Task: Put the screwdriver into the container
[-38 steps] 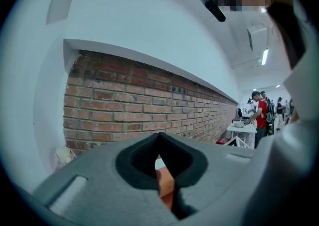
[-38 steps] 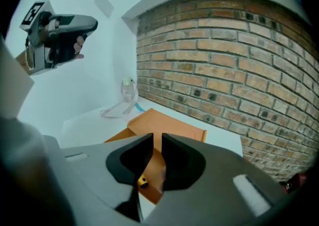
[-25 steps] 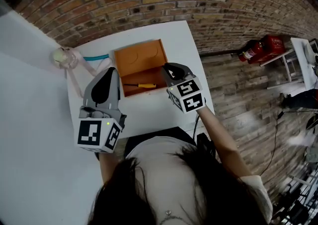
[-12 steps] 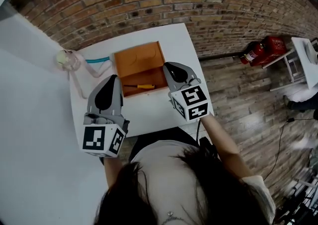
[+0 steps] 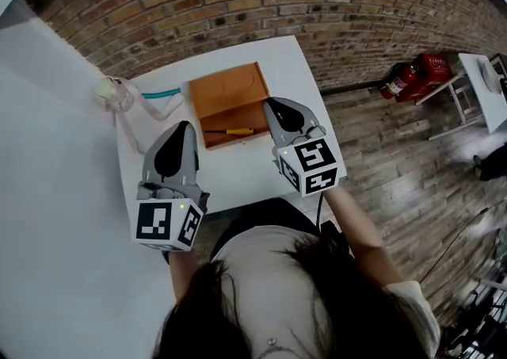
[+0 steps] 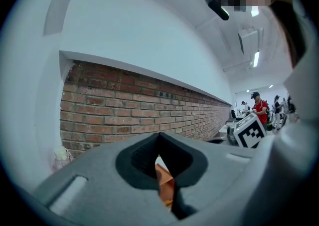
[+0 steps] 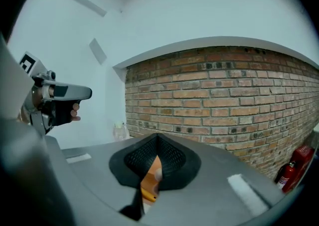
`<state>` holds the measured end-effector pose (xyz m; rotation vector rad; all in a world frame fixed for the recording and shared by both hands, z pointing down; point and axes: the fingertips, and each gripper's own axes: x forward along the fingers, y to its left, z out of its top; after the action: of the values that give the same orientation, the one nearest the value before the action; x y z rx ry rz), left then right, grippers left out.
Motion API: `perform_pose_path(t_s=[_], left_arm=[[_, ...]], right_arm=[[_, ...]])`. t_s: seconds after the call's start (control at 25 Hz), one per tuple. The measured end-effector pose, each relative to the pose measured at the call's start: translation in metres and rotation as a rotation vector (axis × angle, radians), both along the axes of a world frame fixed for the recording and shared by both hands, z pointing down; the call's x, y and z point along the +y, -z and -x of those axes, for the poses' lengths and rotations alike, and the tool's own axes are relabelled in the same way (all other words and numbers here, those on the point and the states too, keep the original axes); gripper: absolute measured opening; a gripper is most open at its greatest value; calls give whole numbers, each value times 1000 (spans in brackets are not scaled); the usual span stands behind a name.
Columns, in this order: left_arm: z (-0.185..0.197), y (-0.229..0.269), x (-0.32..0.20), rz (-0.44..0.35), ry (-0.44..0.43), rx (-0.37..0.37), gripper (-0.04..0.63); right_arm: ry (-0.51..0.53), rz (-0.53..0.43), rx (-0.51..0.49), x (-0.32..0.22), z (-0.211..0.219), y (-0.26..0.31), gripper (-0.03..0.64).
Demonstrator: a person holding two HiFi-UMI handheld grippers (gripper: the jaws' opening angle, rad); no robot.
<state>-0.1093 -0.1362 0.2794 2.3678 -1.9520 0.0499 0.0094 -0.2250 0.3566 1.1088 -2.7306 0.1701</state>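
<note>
The screwdriver (image 5: 230, 132) is seen lying inside the orange container (image 5: 226, 88), at upper centre of the head view, so the task is judged done. The left gripper (image 5: 181, 131) and right gripper (image 5: 276, 108) are held pressed together, nothing pinched, just beside the container. If either were swung carelessly, the container could be knocked across the white table (image 5: 238, 179).

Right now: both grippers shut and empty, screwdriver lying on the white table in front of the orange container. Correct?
Not quite. The screwdriver lies inside the orange container, not on the white table in front of it; the head view shows it on the box floor. The rest holds: the left gripper and right gripper are both shut and empty.
</note>
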Motion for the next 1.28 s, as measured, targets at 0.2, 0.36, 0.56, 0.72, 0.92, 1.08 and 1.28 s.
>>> perform_pose_path(t_s=[0.2, 0.36, 0.56, 0.72, 0.92, 1.08, 1.28], left_arm=[[10, -1, 19, -1, -16, 6, 2], [11, -2, 31, -2, -43, 9, 2], [7, 1, 48, -11, -69, 21, 2], [8, 2, 59, -15, -76, 19, 2], [10, 1, 74, -14, -80, 34, 2], [11, 1, 80, -12, -87, 36, 2], [10, 1, 82, -18, -104, 39, 2]], right_arm=[[-36, -19, -27, 28, 3, 12, 6], [-55, -52, -42, 50, 4, 25, 6], [-83, -91, -57, 73, 1, 41, 6], [-95, -103, -58, 87, -2, 48, 6], [-96, -101, -48, 102, 0, 45, 6], [-104, -105, -40, 110, 0, 45, 6], [-117, -117, -37, 113, -3, 48, 6]])
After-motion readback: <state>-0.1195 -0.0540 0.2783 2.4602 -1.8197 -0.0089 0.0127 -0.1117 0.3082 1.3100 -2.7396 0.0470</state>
